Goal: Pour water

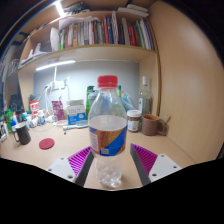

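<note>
The bottle (108, 125) hides the desk behind it; the shelf books' (100, 30) titles are too small to read.

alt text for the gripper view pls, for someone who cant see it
A clear bottle with a red cap stands upright on a desk between the gripper's two open fingers, with a gap at each side. Behind it are jars, a mug and a shelf of books.

Cluttered wooden desk (60, 152) under a lit bookshelf (100, 35), beige wall (190, 80) alongside.
</note>
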Tool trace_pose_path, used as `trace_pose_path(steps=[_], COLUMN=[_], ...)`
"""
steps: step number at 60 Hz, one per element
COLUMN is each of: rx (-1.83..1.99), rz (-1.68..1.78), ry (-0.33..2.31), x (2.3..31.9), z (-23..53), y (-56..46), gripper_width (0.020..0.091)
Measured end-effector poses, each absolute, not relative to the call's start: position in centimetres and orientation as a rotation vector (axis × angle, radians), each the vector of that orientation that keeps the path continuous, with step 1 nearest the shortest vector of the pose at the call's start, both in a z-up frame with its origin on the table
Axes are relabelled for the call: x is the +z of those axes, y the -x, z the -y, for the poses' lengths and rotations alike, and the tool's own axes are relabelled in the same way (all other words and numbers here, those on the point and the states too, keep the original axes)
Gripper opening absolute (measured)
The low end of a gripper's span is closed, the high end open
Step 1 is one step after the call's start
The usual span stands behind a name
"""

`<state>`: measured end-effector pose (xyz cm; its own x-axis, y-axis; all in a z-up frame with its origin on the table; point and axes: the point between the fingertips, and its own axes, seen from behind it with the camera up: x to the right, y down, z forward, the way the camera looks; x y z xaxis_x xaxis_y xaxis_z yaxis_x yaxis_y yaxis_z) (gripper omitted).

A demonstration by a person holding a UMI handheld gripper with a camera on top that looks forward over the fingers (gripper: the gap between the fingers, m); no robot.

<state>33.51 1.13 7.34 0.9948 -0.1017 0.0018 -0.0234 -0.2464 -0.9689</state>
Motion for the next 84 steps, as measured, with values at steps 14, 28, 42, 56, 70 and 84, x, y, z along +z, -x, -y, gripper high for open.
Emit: trace_pose_path(steps=[14,28,42,56,70,84], rx=[-0.087,-0.090,-0.150,-0.702,-1.237,-1.517], rz=[-0.078,-0.104,0.261,1.063,1.656,1.868], ry=[1.752,1.835,1.775,1.514,1.068,0.673], x=[7.1,6.8,16.4,19.9,17.7,19.7], z=[-4.1,-5.2,-8.1,-14.5,-20.1,-22.1], y=[-33.6,-31.7,-22.1,-8.4,-0.1,4.2], gripper_width=[0.0501,0.0394,0.0393,0.0391,0.0385,0.0390])
